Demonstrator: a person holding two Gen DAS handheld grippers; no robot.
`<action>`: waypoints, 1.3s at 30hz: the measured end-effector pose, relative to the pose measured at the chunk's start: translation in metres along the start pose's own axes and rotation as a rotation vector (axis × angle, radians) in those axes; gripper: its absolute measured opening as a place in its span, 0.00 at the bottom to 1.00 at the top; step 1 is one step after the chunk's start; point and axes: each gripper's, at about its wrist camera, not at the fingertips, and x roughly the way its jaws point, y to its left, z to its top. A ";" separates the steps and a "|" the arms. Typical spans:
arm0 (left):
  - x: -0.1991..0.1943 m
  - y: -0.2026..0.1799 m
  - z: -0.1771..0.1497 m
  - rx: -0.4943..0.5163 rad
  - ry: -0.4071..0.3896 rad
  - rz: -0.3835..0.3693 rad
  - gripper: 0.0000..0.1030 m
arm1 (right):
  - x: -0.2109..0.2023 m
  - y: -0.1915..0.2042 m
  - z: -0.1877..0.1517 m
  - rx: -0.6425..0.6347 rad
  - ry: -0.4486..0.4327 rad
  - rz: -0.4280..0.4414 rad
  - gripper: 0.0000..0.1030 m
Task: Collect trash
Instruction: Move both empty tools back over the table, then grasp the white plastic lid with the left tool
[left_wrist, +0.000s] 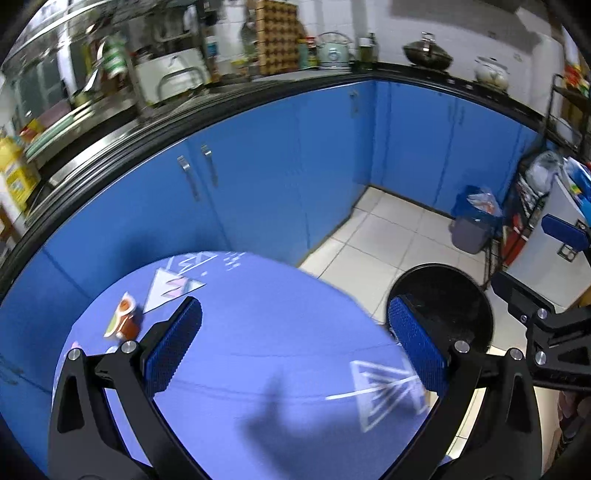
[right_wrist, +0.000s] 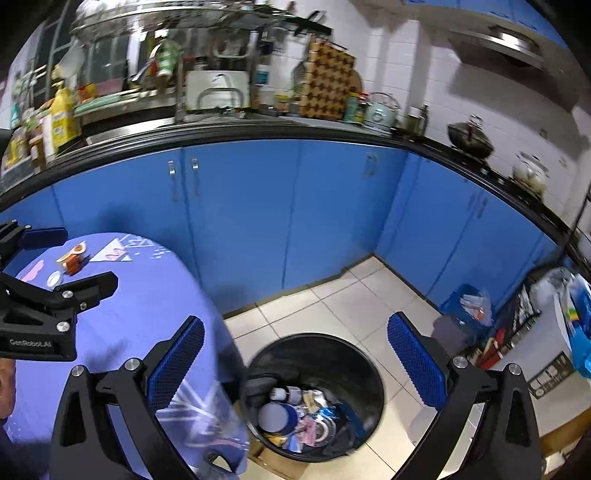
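Note:
An orange and white snack cup lies on its side at the far left of the purple-clothed table. It also shows in the right wrist view, with a small round lid beside it. My left gripper is open and empty over the table, right of the cup. My right gripper is open and empty above the black trash bin, which holds cups, wrappers and other trash. The bin stands on the floor at the table's right edge.
Blue kitchen cabinets run behind the table and around the corner. A second grey bin with a blue bag stands by a rack at the right. White floor tiles lie between the cabinets and the black bin.

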 end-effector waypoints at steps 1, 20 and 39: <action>0.000 0.007 -0.002 -0.010 0.003 0.003 0.97 | 0.002 0.008 0.002 -0.010 0.001 0.006 0.94; 0.000 0.158 -0.065 -0.186 0.031 0.131 0.97 | 0.035 0.160 0.026 -0.197 0.031 0.143 0.94; 0.071 0.240 -0.120 -0.241 0.189 0.158 0.97 | 0.101 0.235 0.021 -0.256 0.124 0.236 0.94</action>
